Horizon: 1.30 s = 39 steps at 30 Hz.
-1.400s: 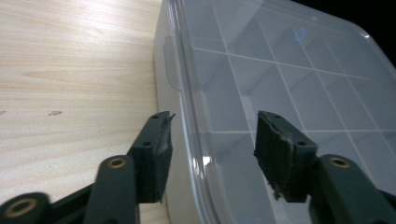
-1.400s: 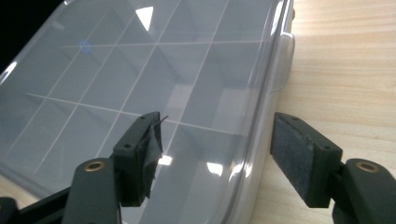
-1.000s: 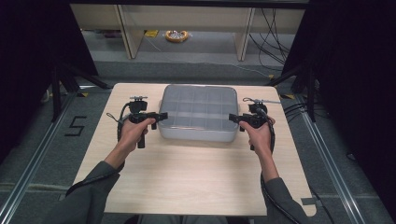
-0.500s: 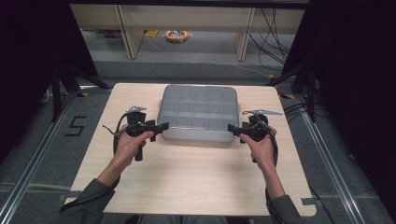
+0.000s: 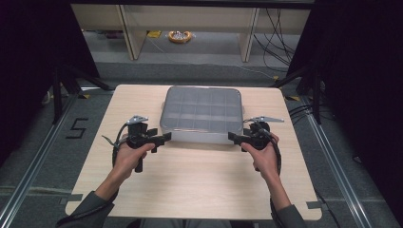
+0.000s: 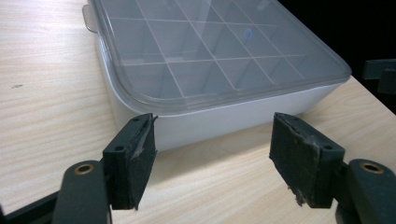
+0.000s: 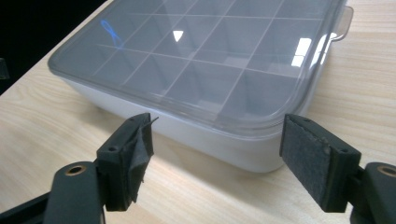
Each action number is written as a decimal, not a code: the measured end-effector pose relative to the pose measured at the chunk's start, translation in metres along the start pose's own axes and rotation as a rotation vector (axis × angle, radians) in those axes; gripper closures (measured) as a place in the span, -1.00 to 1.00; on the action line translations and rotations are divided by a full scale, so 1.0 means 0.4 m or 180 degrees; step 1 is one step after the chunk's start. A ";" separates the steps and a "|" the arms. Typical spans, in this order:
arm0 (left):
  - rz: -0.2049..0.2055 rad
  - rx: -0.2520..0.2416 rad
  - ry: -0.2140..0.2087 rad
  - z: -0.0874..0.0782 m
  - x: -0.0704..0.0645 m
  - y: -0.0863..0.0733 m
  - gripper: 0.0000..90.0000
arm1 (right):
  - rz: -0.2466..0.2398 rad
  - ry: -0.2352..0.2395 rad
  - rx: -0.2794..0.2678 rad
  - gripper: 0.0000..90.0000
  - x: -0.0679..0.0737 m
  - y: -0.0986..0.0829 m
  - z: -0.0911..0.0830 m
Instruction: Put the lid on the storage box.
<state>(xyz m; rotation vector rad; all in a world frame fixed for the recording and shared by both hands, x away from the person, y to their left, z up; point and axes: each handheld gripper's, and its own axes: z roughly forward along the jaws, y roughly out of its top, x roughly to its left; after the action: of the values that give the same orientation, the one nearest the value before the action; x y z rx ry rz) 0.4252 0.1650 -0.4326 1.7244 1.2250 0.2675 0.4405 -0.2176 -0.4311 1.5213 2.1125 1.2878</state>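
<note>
On the wooden table [image 5: 190, 185], the left gripper [image 5: 160, 139] is held at about 8 o'clock from the lidded compartment box [image 5: 202, 114], its jaws spread wide with nothing between them. The box is seen at the table's 12 o'clock half. At its 4 o'clock, the right gripper [image 5: 234, 138] is held, jaws likewise parted and empty.
</note>
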 end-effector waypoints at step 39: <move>0.0500 0.0307 -0.0356 -0.068 -0.055 -0.254 -0.54 | -0.0026 0.0336 0.0313 -0.59 0.053 -0.200 -0.052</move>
<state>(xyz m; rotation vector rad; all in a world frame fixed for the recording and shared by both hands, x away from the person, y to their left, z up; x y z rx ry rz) 0.3358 0.1652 -0.4923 1.8966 1.0379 0.2045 0.3665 -0.2159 -0.4735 1.5123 2.2766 1.3065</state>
